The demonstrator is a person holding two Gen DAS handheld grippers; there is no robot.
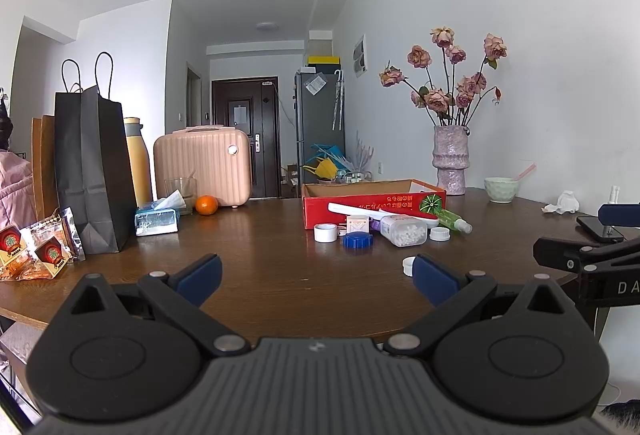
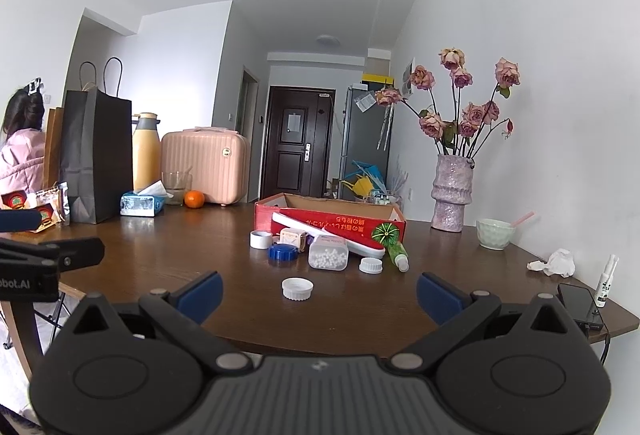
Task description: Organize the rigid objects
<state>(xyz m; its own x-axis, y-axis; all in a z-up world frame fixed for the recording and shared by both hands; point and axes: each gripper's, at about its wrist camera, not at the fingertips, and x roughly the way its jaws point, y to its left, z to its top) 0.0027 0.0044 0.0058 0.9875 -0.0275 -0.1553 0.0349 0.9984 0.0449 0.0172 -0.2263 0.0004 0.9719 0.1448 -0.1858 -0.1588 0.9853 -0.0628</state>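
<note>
A red cardboard box (image 1: pixel 360 204) (image 2: pixel 280 216) stands open on the brown table (image 1: pixel 272 275) (image 2: pixel 192 259). In front of it lie a tape roll (image 1: pixel 325 232) (image 2: pixel 261 238), a blue lid (image 1: pixel 358 240) (image 2: pixel 283 252), a clear jar of white beads (image 1: pixel 404 230) (image 2: pixel 328 254), a green bottle (image 1: pixel 456 219) (image 2: pixel 396 253), a white-red long case (image 2: pixel 332 233) and white caps (image 1: pixel 439 233) (image 2: pixel 297 288) (image 2: pixel 371 266). My left gripper (image 1: pixel 316 279) is open and empty at the table's near edge. My right gripper (image 2: pixel 318 291) is open and empty, with one white cap just ahead.
A black paper bag (image 1: pixel 94 171), yellow flask (image 1: pixel 138 159), pink case (image 1: pixel 204 163), tissue pack (image 1: pixel 157 220) and orange (image 1: pixel 206 204) stand at the left back. A vase of roses (image 2: pixel 452 191), green bowl (image 2: pixel 495 233), crumpled tissue (image 2: pixel 558 262), spray bottle (image 2: pixel 606 281) and phone (image 2: pixel 580 305) sit at the right.
</note>
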